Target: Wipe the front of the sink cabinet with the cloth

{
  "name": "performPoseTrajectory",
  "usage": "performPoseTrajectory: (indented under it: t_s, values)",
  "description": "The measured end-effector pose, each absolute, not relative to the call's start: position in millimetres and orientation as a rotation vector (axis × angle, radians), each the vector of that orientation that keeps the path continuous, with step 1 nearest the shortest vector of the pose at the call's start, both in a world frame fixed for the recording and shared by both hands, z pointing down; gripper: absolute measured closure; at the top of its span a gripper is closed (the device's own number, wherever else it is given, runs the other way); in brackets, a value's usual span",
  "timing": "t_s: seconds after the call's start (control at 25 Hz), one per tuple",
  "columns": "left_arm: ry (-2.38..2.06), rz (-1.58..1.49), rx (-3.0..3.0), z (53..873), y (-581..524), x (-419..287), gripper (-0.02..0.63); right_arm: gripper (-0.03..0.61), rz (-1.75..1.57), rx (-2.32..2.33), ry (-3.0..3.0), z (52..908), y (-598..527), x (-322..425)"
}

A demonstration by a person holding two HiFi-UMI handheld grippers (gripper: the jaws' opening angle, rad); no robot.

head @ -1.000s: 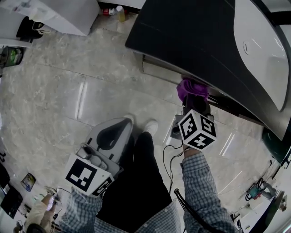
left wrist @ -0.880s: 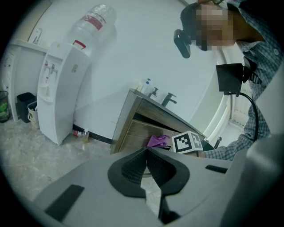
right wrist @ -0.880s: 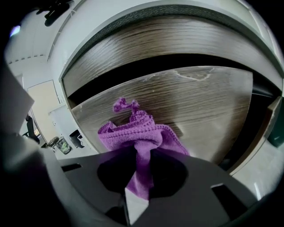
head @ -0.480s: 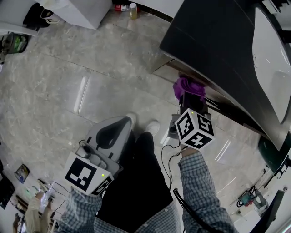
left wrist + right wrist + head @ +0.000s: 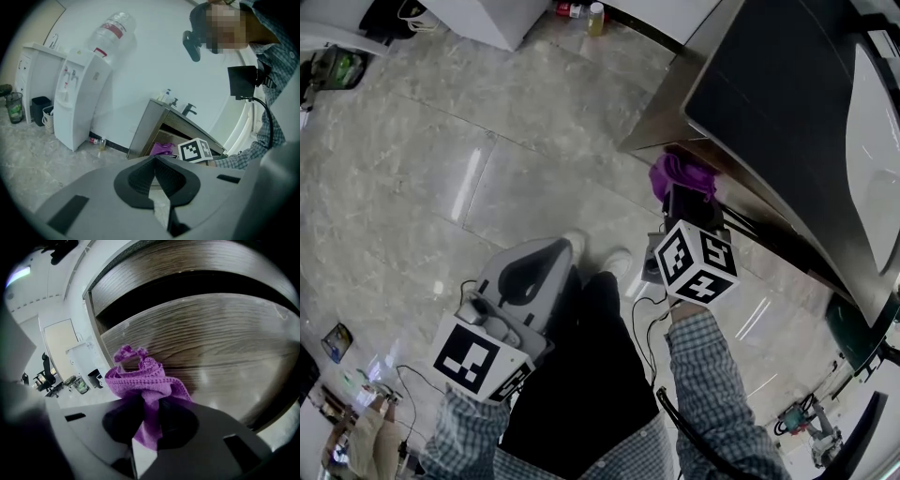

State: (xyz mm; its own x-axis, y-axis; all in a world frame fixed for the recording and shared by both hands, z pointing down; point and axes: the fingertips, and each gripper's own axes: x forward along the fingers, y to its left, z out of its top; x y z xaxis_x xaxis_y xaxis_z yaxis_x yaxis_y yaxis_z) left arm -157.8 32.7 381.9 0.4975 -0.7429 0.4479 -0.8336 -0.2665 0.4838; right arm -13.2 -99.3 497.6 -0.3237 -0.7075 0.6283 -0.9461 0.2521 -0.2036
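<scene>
The sink cabinet (image 5: 787, 103) fills the upper right of my head view, with its dark top and the white basin (image 5: 877, 141) at the far edge. In the right gripper view its wood-grain front (image 5: 211, 333) curves across most of the picture, under a dark gap. My right gripper (image 5: 149, 420) pinches the purple cloth (image 5: 140, 376). A tail of the cloth hangs down between the jaws, and the bunched part stands ahead of them, up against the wood panel. From the head view, the cloth (image 5: 680, 176) sits just under the overhang of the top, near the cabinet's left corner, with the right gripper (image 5: 686, 199) right behind it.

My left gripper (image 5: 525, 281) hangs low beside my leg, well away from the cabinet. In its own view the left gripper (image 5: 154, 176) has its pads pressed together at the tips with nothing between them.

The floor (image 5: 487, 141) is pale glossy stone tile. A white water dispenser (image 5: 77, 98) stands against the wall left of the cabinet, and small bottles (image 5: 596, 17) lie at the foot of that wall.

Compared with a second ago, the cloth and right gripper now sit closer to the cabinet's left corner, while the left gripper has stayed where it was.
</scene>
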Motion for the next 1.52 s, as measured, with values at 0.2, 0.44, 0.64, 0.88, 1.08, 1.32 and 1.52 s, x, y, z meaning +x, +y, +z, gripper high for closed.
performPoseTrajectory:
  t_s: [0.2,0.44,0.64,0.88,1.08,1.32,1.52]
  values:
    - [-1.313,0.168,2.041,386,34,-170,0.603,0.505,0.787,1.467,-2.138,503,-100,-33]
    - [-1.325,0.166,2.031,385,35,-175,0.603,0.505,0.788,1.410,-2.168,505,-101,-52]
    - [-1.327,0.162,2.033,385,37,-177,0.603,0.505,0.783,1.364,-2.200,507,-101,-69]
    - [-1.333,0.164,2.027,386,38,-178,0.603,0.505,0.761,1.293,-2.231,509,-99,-87]
    - [-1.325,0.170,2.027,389,41,-178,0.603,0.505,0.735,1.281,-2.225,519,-98,-88]
    - [-1.295,0.174,2.042,392,40,-169,0.603,0.505,0.736,1.310,-2.193,527,-97,-74]
    - [-1.256,0.130,2.082,383,31,-153,0.603,0.505,0.740,1.324,-2.180,528,-97,-61]
